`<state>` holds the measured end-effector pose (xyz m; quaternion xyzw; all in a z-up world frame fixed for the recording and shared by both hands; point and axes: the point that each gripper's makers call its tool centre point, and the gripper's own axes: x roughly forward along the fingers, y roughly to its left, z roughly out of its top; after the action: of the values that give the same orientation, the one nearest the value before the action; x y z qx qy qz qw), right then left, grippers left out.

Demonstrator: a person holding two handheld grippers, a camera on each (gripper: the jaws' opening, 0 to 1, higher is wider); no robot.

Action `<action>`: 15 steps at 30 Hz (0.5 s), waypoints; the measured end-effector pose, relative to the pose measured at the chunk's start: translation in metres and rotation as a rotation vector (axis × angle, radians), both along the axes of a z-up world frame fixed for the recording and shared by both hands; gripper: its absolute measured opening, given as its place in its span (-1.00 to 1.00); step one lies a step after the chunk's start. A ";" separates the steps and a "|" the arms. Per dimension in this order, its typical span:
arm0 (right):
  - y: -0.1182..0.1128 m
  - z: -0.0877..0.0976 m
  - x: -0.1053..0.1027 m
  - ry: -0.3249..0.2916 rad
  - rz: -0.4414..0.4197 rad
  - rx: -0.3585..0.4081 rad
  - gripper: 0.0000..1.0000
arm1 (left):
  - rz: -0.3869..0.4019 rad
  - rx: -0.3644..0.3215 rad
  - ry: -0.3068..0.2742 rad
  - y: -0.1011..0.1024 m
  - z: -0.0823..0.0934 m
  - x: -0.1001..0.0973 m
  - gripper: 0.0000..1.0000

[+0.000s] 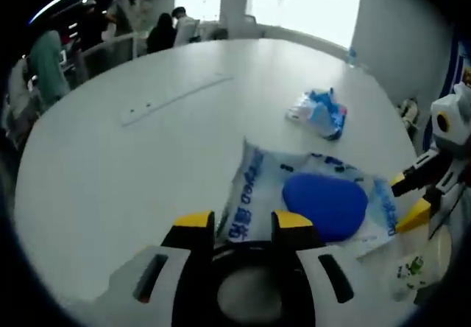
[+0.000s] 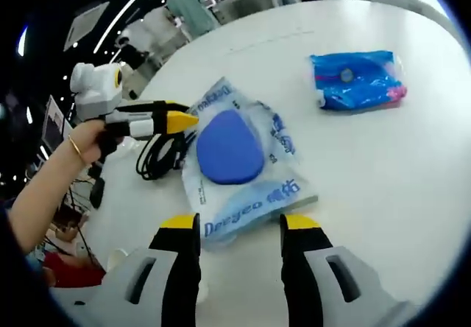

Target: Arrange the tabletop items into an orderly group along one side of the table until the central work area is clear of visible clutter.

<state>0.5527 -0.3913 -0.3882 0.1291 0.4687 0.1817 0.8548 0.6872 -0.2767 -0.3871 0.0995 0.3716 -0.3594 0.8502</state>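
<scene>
The right gripper (image 2: 237, 227) hovers with jaws apart at the near edge of a pale tissue pack (image 2: 246, 169) with a blue oval patch, lying flat on the white table (image 2: 383, 172). The left gripper (image 2: 180, 120), seen in the right gripper view, rests its yellow tips near together at the pack's left side, beside a coiled black cable (image 2: 158, 154). Farther right, well apart, lies a smaller blue packet (image 2: 357, 80).

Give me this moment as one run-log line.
left gripper: open, at wipes pack edge | right gripper: open, before pack | tissue packet: apart | cable: beside pack
</scene>
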 end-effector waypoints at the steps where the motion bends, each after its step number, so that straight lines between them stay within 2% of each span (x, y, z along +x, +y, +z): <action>1: 0.000 0.000 0.001 0.002 -0.010 0.003 -0.22 | 0.004 0.000 0.006 0.000 -0.001 0.000 -0.46; 4: 0.001 -0.001 -0.001 0.025 -0.029 0.015 -0.31 | 0.013 0.005 0.017 -0.001 -0.001 0.002 -0.51; 7: 0.002 -0.004 -0.003 0.046 -0.037 0.008 -0.51 | 0.000 0.028 0.020 -0.002 -0.002 0.002 -0.54; 12: 0.000 -0.004 0.000 0.055 -0.066 0.009 -0.57 | 0.012 0.044 0.033 0.000 -0.002 0.003 -0.64; 13: 0.001 -0.004 0.000 0.055 -0.065 0.008 -0.57 | 0.014 0.044 0.034 0.001 -0.001 0.004 -0.67; 15: 0.000 -0.005 0.001 0.046 -0.051 -0.011 -0.65 | 0.026 0.048 0.040 0.004 0.001 0.005 -0.87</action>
<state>0.5532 -0.3915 -0.3932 0.1408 0.4859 0.1542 0.8487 0.6921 -0.2726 -0.3858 0.1079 0.3986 -0.3409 0.8445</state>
